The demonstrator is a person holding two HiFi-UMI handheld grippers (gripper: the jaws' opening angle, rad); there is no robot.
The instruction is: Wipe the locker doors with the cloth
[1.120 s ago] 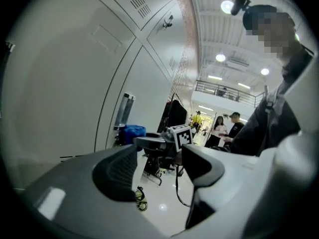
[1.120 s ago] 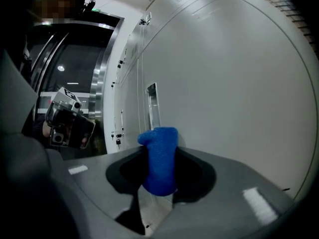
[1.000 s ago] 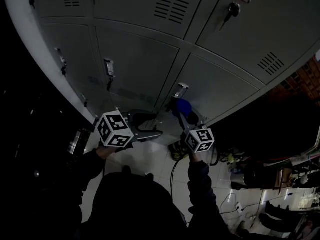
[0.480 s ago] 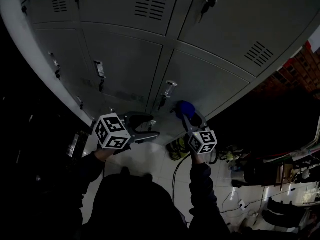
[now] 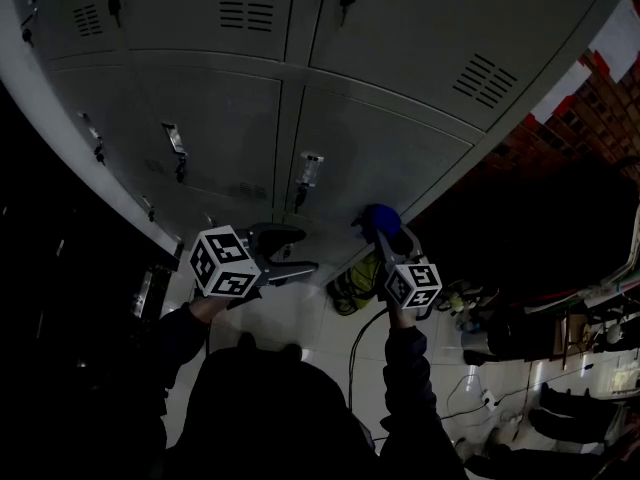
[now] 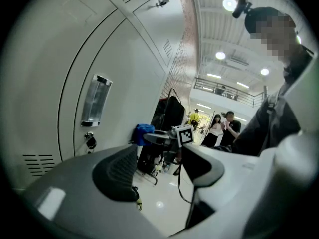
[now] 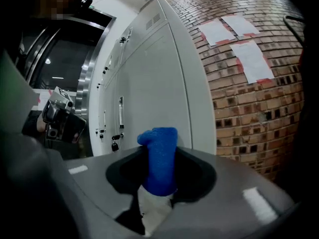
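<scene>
The blue cloth is clamped between the jaws of the right gripper, with a folded wad of it standing up above the pads. The left gripper is held with its jaws apart and nothing is gripped in it; only floor and the distant room are seen through the gap.

Over the last second the cloth has been carried along the lower right locker door, away from the latch and toward the door's outer lower corner, on the side where the brick wall begins. A second ago the cloth was seen just beside the latch in the head view; now it is set well apart from it. The left gripper has been kept in much the same place, low and off the doors, over the floor.

From this, a sideways stroke across that door is judged to be close to its end, since little door surface is left beyond the cloth on that side. A return pass, or a shift to another door, is likely to be called for next. Whether the cloth is actually pressed against the metal cannot be told: the door is seen behind it in the right gripper view, but the contact itself is not shown.
</scene>
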